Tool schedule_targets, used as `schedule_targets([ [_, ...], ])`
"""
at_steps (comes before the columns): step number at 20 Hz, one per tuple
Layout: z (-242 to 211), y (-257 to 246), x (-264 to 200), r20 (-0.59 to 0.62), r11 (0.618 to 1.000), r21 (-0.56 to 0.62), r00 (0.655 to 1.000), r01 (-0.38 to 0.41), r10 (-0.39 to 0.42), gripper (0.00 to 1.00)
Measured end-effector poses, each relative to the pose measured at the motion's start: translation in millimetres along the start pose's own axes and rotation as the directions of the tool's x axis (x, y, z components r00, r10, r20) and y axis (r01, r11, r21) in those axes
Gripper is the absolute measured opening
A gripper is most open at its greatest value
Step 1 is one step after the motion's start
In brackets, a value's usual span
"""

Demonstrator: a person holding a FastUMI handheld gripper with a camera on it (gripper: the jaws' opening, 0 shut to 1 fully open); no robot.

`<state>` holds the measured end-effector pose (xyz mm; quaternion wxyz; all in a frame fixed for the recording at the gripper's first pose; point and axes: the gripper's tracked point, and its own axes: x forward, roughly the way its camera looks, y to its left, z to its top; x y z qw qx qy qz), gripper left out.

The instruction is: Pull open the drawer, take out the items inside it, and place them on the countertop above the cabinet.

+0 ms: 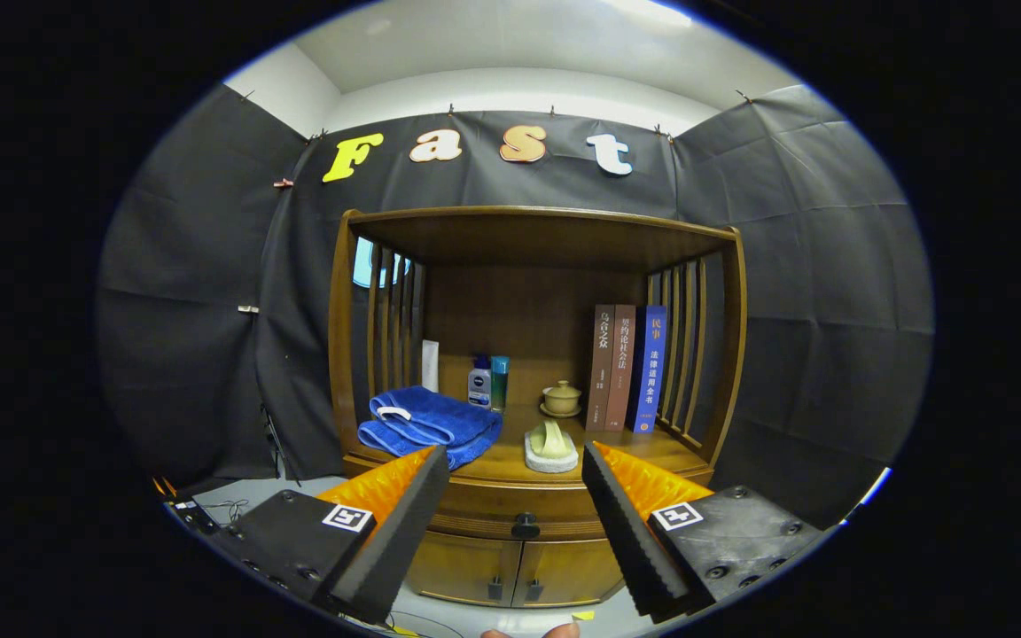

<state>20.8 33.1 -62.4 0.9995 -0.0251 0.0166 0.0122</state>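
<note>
The gripper [515, 483] jaws are spread wide, holding nothing; between them the closed wooden drawer [510, 507] shows its round dark knob [525, 526].

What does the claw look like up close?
The claw has two wedge-shaped fingers, standing apart with nothing between them, and the drawer knob is beyond them. Their inner pads are ridged like little teeth. Each finger sits on a dark block with screws, and each block wears a square black-and-white marker.
</note>
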Motion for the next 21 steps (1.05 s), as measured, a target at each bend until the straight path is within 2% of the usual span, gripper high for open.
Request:
schedule_targets([
  [21,2.0,-6.2,5.0,0.021,1.000,0.005,0.999,0.026,-0.026,0.99],
])
